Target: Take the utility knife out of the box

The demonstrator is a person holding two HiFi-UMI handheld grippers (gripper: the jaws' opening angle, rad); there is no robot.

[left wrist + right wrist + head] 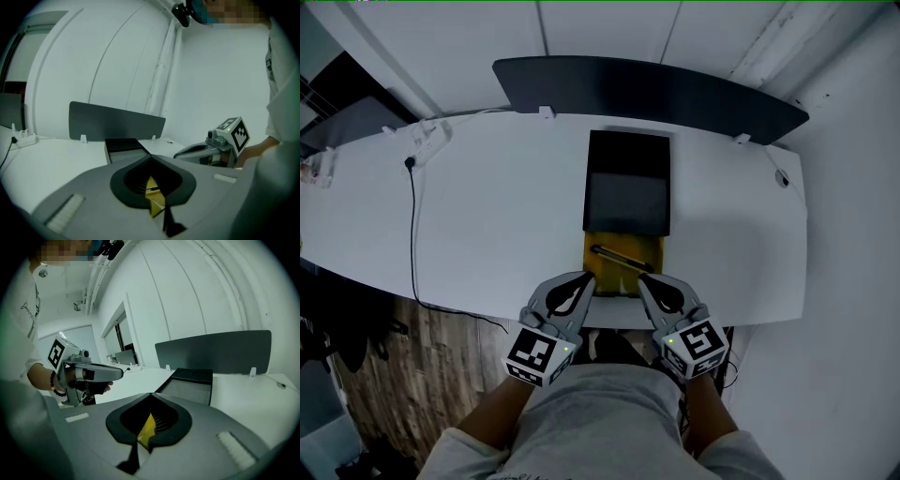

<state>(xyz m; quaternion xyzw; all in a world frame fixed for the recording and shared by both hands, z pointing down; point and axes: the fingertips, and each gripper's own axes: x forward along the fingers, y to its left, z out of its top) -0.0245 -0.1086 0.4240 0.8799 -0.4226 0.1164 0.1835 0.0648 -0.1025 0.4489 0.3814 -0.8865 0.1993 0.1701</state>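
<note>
box (649,253) at near edge of table (487,225)

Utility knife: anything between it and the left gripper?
Nothing: in the head view only bare floor of the yellow box shows between the utility knife and the left gripper.

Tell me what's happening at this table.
A person holds a gripper in each hand at the near edge of the white table. The left gripper and right gripper, both shut and empty, flank the open box's yellow tray. The utility knife lies in that tray, not yet touched. The box's black part sits just behind.
</note>
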